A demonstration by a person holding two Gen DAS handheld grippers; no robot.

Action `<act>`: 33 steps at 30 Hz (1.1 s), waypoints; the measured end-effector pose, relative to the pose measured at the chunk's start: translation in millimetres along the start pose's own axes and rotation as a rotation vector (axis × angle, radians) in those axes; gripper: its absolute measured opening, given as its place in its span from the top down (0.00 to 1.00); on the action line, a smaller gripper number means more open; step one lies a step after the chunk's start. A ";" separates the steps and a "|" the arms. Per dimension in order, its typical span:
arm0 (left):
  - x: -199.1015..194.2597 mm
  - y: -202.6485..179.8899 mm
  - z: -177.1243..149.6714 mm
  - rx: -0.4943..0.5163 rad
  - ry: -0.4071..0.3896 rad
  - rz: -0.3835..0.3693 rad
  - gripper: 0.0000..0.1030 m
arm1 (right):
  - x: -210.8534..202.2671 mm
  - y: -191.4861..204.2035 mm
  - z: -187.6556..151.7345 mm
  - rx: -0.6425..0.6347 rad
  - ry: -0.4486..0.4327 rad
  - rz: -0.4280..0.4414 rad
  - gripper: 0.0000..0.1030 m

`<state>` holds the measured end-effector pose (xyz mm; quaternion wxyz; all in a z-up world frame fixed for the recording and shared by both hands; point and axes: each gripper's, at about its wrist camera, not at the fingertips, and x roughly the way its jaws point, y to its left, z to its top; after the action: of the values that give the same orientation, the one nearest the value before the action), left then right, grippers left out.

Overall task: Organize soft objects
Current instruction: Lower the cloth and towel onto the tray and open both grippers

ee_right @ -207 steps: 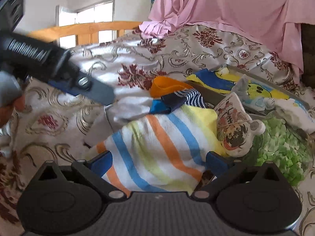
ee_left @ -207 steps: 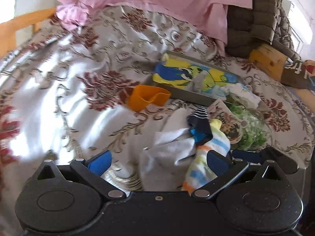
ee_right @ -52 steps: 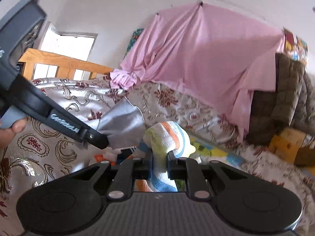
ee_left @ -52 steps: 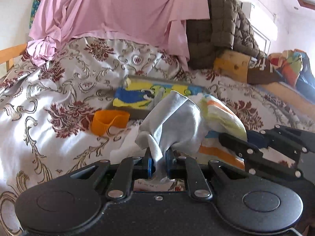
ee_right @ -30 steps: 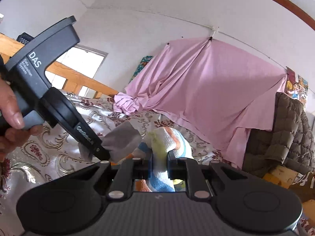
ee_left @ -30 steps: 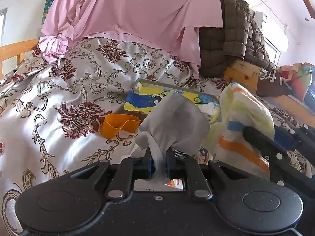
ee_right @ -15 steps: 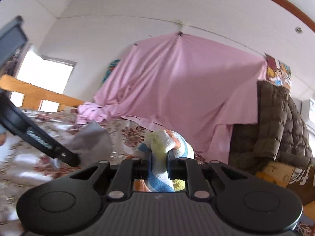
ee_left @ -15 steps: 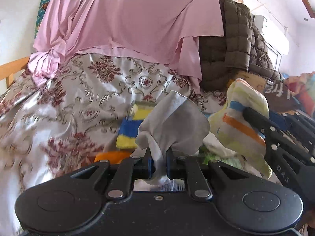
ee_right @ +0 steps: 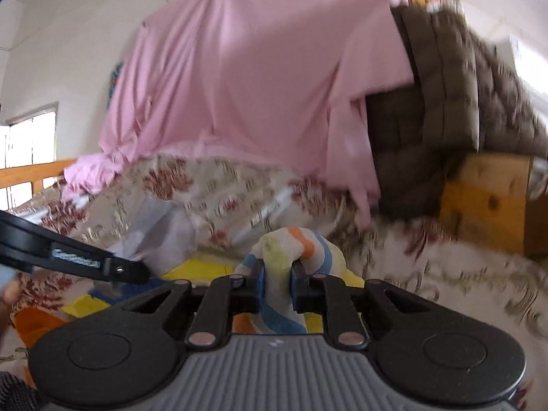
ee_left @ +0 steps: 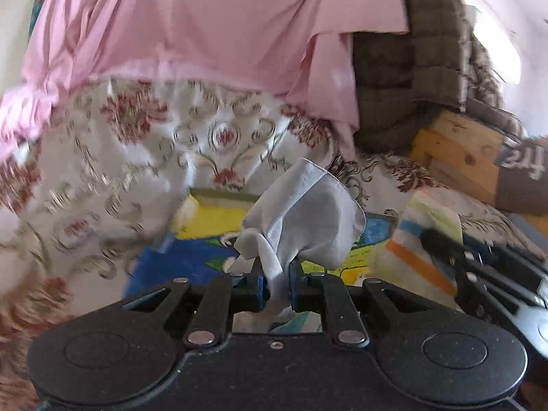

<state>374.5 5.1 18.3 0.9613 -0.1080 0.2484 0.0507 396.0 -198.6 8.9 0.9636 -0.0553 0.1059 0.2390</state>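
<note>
My left gripper is shut on a pale grey cloth and holds it in the air over a tray lined with a yellow and blue printed fabric. My right gripper is shut on a striped sock with orange, blue and yellow bands. The sock also shows at the right of the left wrist view, beside the tray. The grey cloth shows blurred at the left of the right wrist view.
A floral bedspread covers the bed. A pink sheet hangs behind it, with a brown quilted blanket and a wooden block at the right. An orange cup lies at the lower left of the right wrist view.
Both grippers have moved forward and lower toward the tray, each still holding its cloth. The tray now sits directly under the left gripper. The view is motion-blurred.
</note>
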 end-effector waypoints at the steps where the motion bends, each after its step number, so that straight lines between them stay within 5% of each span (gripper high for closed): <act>1: 12.1 -1.4 -0.3 -0.023 0.017 -0.003 0.86 | 4.5 -4.2 -2.0 0.013 0.017 -0.005 0.84; 10: 51.2 -12.2 -11.3 0.016 0.112 -0.002 0.84 | 16.6 -20.8 -9.3 0.081 0.075 -0.017 0.82; 16: 50.5 -8.6 -11.9 -0.004 0.136 -0.008 0.78 | 18.9 -18.0 -9.4 0.066 0.093 -0.015 0.64; 24: 40.5 -4.0 -12.8 -0.034 0.119 -0.024 0.47 | 11.7 -16.7 -9.2 0.063 0.090 -0.040 0.29; 33: -1.2 5.3 -10.7 -0.089 -0.003 0.000 0.21 | -17.0 -19.7 1.8 0.078 0.039 -0.094 0.13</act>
<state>367.6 7.7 8.9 0.9559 -0.1505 0.2446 0.0617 390.8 -223.3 15.7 0.9730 -0.0274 0.1312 0.1880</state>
